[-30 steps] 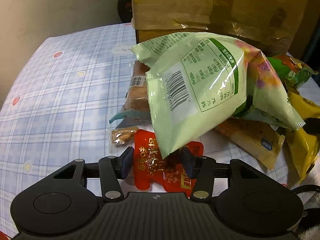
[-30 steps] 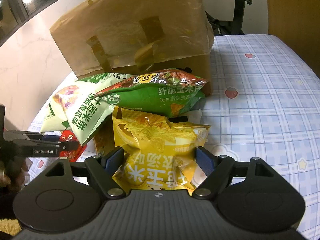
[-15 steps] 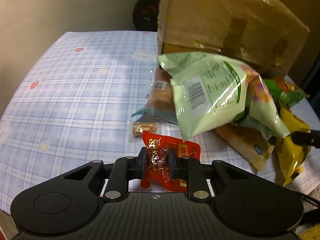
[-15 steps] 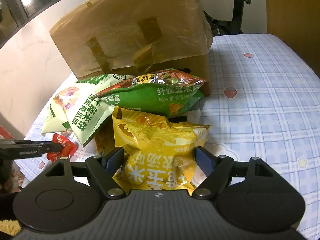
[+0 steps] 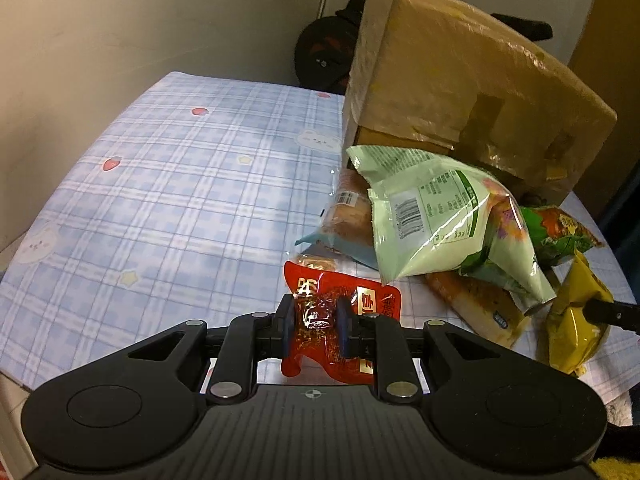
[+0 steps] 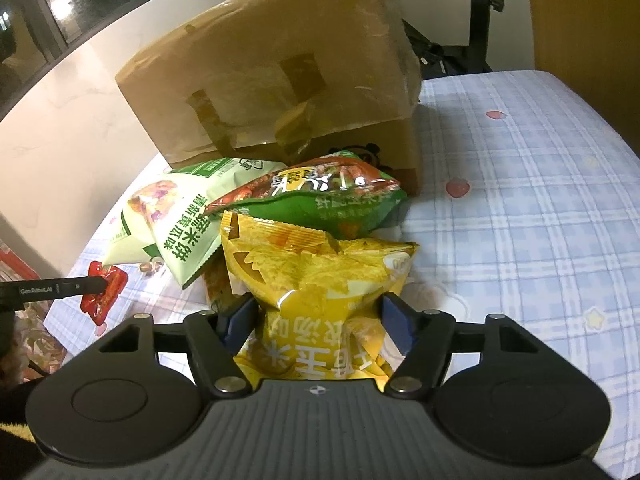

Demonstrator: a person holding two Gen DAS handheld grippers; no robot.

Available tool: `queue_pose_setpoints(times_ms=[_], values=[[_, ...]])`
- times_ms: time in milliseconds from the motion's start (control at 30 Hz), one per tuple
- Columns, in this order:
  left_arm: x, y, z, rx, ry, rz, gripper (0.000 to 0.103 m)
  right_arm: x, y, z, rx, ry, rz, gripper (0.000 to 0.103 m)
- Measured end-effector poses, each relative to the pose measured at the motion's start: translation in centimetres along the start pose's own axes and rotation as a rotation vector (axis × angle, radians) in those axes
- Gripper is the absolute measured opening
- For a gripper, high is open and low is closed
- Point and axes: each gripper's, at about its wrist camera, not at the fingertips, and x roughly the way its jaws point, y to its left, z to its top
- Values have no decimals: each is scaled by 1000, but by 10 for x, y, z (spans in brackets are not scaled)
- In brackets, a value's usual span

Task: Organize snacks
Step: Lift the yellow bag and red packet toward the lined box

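My left gripper [image 5: 314, 328] is shut on a red snack packet [image 5: 372, 300] and holds it clear of the checked tablecloth [image 5: 160, 200]. The right wrist view shows the same red packet [image 6: 114, 284] hanging at the far left. My right gripper [image 6: 316, 320] is closing on a yellow chip bag [image 6: 320, 272]. Both pads press into the bag's sides and its waist is pinched. The bag still lies on the cloth at the front of the snack pile. In the left wrist view the yellow chip bag [image 5: 572, 320] sits at the right edge.
A taped cardboard box [image 6: 272, 80] stands behind the pile. Against it lean a pale green rice-cracker bag [image 5: 432, 224] and a dark green chip bag [image 6: 320, 196]. A bread packet [image 5: 348, 216] and an orange-brown packet [image 5: 476, 308] lie underneath. Bare tablecloth [image 6: 520, 200] spreads on both sides.
My left gripper shut on the red packet, then lifted it up and back from the pile. My right gripper's jaws narrowed onto the yellow bag without shifting place.
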Motion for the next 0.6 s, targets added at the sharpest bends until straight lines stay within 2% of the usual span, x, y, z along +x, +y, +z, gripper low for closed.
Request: queue_pose_setpoints(times_ms=[133, 367, 500, 600], values=[[-12, 3, 6, -26, -29, -10, 22, -14, -7, -1, 18, -26, -7, 68], [-31, -1, 20, -8, -109, -1, 22, -43, -6, 13, 28, -131, 13, 68], [-28, 0, 17, -18, -100, 9, 22, -49, -1, 22, 10, -174, 33, 67], [-29, 3, 14, -34, -94, 16, 22, -46, 2, 23, 2, -165, 34, 67]])
